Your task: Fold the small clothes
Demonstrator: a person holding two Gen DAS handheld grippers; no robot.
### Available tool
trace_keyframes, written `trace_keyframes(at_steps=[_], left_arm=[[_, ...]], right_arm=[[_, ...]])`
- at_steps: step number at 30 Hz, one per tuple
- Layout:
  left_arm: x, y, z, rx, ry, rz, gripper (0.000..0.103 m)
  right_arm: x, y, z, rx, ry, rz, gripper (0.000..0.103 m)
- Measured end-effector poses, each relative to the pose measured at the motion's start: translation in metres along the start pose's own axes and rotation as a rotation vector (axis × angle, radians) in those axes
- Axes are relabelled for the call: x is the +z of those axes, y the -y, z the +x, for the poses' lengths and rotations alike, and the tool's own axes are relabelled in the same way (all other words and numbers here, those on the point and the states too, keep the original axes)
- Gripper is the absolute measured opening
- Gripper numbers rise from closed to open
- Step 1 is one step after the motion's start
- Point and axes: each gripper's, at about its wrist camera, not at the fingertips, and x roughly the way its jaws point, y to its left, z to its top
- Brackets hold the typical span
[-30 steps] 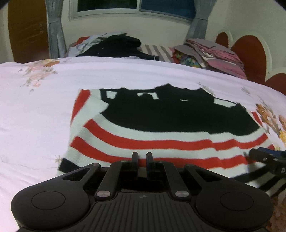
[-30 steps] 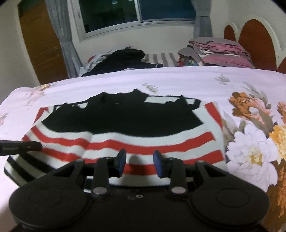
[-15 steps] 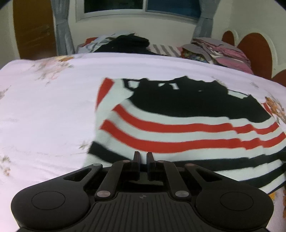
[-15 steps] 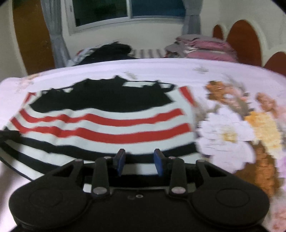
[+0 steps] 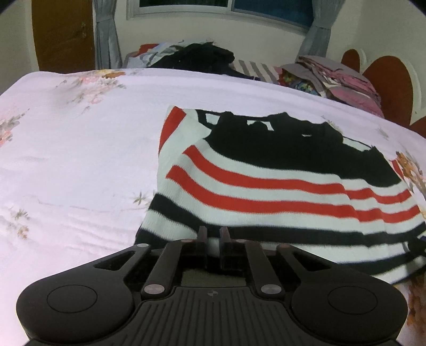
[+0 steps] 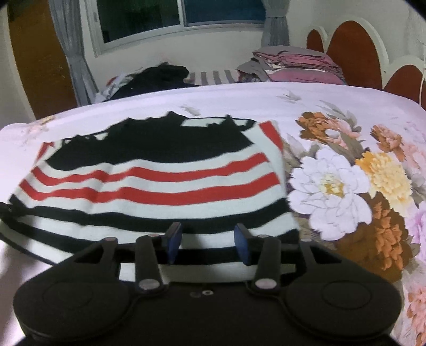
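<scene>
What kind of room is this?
Most likely a bedroom. A bed with a flowery bedsheet fills the view, with a scalloped headboard at one end. A striped sweater lies on it, and folded clothes are stacked beyond, under a curtained window.

Both tongs [image 5: 213,234] [image 6: 206,234] just opening

- The bed [image 5: 80,149] is covered with a pale pink sheet, with large flowers printed toward its right side [image 6: 332,186].
- A striped sweater [image 5: 266,186] in black, white and red lies spread flat on the sheet.
- Beyond the far edge sit a dark clothes heap [image 5: 202,57] and stacked folded fabrics [image 6: 298,64].
</scene>
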Motion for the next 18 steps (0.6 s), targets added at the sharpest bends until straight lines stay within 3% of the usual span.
trace_keyframes(at_steps=[1,2,3,6,18], left_arm=[[-0.002,0.000,-0.005,-0.002,0.001,0.000,0.047],[-0.004,-0.001,-0.011,0.004,0.008,-0.004,0.084],[-0.008,-0.003,-0.019,0.013,0.032,-0.011,0.094],[-0.017,-0.007,-0.034,0.006,0.072,-0.006,0.097],[-0.059,-0.042,-0.033,-0.145,-0.077,-0.286,0.097]], right_arm=[[0.001,-0.004,-0.004,0.007,0.005,-0.002,0.044],[0.001,-0.008,-0.008,0.015,0.011,-0.001,0.045],[0.002,-0.012,-0.013,0.022,0.019,-0.003,0.046],[0.001,-0.025,-0.028,0.030,0.039,-0.025,0.049],[-0.014,-0.055,-0.059,0.068,0.054,-0.020,0.052]])
